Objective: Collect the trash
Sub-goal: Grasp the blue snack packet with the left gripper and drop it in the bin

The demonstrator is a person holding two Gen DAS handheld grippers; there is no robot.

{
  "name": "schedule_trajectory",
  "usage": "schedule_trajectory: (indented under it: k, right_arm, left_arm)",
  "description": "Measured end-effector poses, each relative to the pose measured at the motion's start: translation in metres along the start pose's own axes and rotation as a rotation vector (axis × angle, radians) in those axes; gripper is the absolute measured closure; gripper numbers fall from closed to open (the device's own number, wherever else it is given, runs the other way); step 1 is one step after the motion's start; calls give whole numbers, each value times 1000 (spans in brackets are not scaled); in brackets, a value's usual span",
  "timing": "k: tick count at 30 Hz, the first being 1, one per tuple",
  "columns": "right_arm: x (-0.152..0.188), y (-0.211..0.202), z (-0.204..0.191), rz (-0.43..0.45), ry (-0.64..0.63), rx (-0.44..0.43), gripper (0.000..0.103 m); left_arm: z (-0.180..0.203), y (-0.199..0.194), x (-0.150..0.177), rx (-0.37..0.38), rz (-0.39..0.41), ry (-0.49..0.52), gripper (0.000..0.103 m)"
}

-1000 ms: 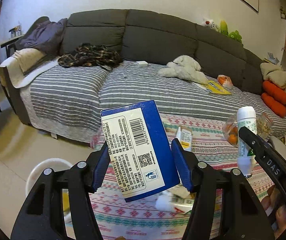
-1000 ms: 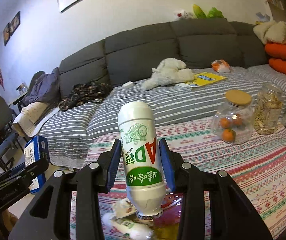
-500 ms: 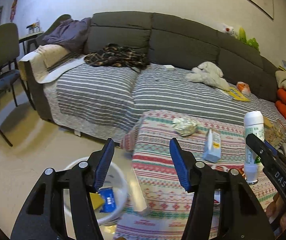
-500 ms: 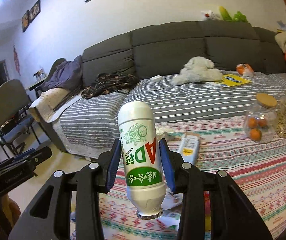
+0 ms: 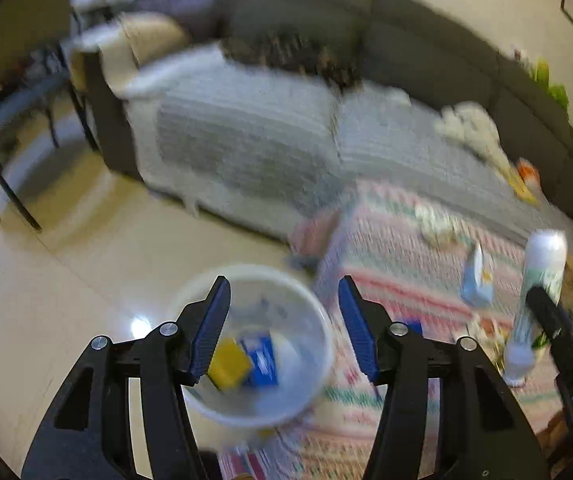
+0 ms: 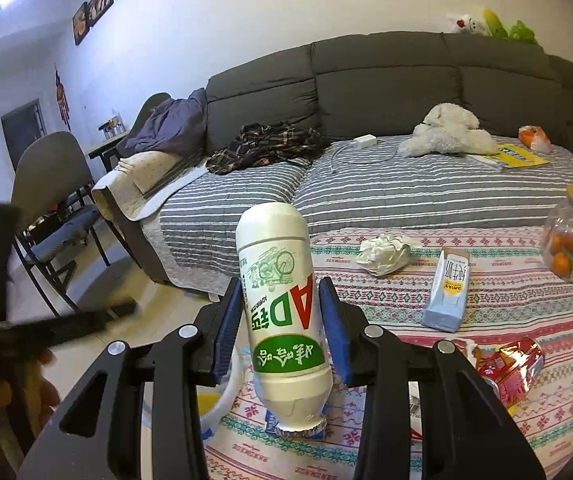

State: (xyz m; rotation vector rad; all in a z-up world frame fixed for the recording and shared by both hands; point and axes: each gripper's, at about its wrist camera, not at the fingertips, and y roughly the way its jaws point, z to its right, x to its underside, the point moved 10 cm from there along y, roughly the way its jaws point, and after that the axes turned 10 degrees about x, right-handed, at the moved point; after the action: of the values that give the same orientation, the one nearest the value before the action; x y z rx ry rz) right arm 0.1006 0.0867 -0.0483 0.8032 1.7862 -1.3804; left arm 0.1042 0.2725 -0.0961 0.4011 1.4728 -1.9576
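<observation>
My left gripper (image 5: 284, 324) hangs open and empty above a white bin (image 5: 254, 344) on the floor; the blurred view shows a blue box (image 5: 263, 356) and a yellow item (image 5: 228, 364) inside the bin. My right gripper (image 6: 282, 320) is shut on a white drink bottle (image 6: 280, 300) with a green label, held cap down over the table's left end. The same bottle (image 5: 538, 292) shows at the right of the left wrist view. On the patterned tablecloth (image 6: 486, 288) lie a crumpled white paper (image 6: 382, 254), a light blue carton (image 6: 448, 292) and a red wrapper (image 6: 514, 368).
A grey sofa (image 6: 366, 92) with striped covers stands behind the table, with clothes, a plush toy and a yellow book on it. A jar of oranges (image 6: 570, 236) stands at the table's right. A chair (image 6: 46, 200) stands at the left, beside tiled floor (image 5: 66, 280).
The blue box left my left gripper and now lies in the bin. Both grippers swung left; the left one tipped down over the bin. The right one kept its hold on the bottle.
</observation>
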Motion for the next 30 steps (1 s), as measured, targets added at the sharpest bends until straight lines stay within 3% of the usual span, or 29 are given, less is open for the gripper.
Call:
schedule_trajectory:
  k: [2,5,7,13,22,23,25,27,30]
  right_arm:
    - [-3,-2,5,4,3,7,64]
    - [-12,-5,24,14,44,26,64]
    - [-16,-6,39,13,73,38,64]
    - [-19,-9,76,14,115,71,64]
    - [-13,-9,119,-8,145,105,64]
    - [-14,-9,122,-11,152,104,64]
    - [-15,-8,125,-14,161,105,64]
    - [-15,-8,127,-13,165,105,64]
    - [-15,-7,125,-13,162,100,64]
  left_arm:
    - [16,22,19,58,-117,3,45]
    - [42,44,43,101,-229,50,36]
    - [55,52,54,104,-258,71,25]
    - [85,84,72,63,-308,126,16]
    - [94,133,90,-50,-390,157,17]
    - [94,136,92,-56,-395,159,19]
    - [94,140,95,-44,-416,166,43]
    - [97,140,96,-27,-421,180,44]
    - [103,131,87,-16,-361,211,45]
